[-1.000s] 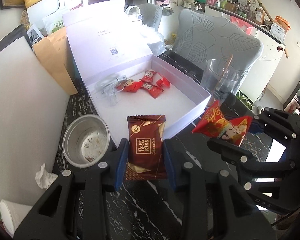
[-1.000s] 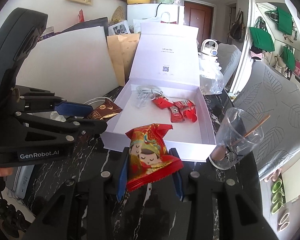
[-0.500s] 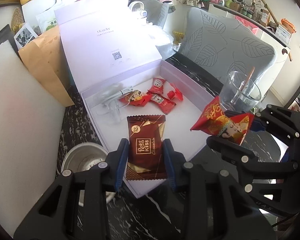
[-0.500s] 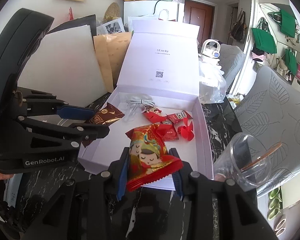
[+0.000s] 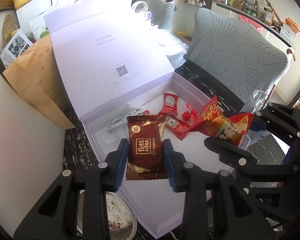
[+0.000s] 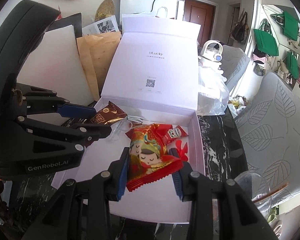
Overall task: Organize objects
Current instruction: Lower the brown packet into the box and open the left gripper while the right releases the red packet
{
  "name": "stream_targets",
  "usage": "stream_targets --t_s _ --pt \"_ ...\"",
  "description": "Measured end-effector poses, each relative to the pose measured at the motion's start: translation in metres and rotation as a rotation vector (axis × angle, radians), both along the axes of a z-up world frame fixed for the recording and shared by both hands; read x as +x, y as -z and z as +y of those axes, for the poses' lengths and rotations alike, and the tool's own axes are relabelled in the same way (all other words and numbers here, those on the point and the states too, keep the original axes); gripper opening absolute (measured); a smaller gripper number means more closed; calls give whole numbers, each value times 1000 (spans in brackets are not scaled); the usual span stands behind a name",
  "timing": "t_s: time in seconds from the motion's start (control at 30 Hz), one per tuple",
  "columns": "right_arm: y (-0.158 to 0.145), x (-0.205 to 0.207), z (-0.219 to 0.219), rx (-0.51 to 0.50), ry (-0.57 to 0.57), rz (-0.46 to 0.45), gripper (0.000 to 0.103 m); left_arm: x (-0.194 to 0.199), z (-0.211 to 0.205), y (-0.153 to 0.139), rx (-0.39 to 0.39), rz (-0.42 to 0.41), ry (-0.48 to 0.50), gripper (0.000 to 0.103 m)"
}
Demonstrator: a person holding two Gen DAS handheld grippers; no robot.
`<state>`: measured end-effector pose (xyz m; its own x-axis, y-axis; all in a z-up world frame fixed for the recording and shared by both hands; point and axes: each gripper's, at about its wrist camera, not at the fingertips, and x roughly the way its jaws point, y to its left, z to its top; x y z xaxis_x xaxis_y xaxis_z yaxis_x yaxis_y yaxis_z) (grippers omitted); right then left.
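Observation:
My left gripper (image 5: pixel 146 150) is shut on a brown chocolate packet (image 5: pixel 145 146) and holds it above the open white box (image 5: pixel 150 196). The packet also shows in the right wrist view (image 6: pixel 108 116). My right gripper (image 6: pixel 150 160) is shut on a red snack packet with a cartoon face (image 6: pixel 150 154), also over the box (image 6: pixel 200 150). It shows at the right in the left wrist view (image 5: pixel 222 126). Red ketchup sachets (image 5: pixel 170 104), a red wrapped candy (image 5: pixel 187 116) and a white cable (image 5: pixel 116 123) lie in the box.
The box lid (image 5: pixel 110 60) stands upright behind. A metal bowl (image 5: pixel 118 216) sits at the box's near left corner. A clear plastic cup (image 6: pixel 256 192) stands right of the box. A brown paper bag (image 5: pixel 38 84), white board (image 5: pixel 20 140) and grey chair (image 5: pixel 240 60) surround the black marble table (image 6: pixel 216 132).
Both grippers have moved forward with their packets, from in front of the box to above its inside. The bowl and cup have slid toward the frame edges.

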<state>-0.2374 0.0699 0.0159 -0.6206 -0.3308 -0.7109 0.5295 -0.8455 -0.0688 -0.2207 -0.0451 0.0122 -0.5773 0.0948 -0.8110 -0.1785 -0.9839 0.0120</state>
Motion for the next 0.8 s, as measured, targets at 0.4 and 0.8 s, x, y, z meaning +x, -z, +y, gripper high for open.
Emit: stream_targets --t_s 0.4,0.8 --pt "11 -45 -12 15 29 -35 38 -35 -6 17 -25 -15 -32 33" --pt "35 -80 -20 53 38 -68 39 -71 -12 44 -31 -53 -37 33"
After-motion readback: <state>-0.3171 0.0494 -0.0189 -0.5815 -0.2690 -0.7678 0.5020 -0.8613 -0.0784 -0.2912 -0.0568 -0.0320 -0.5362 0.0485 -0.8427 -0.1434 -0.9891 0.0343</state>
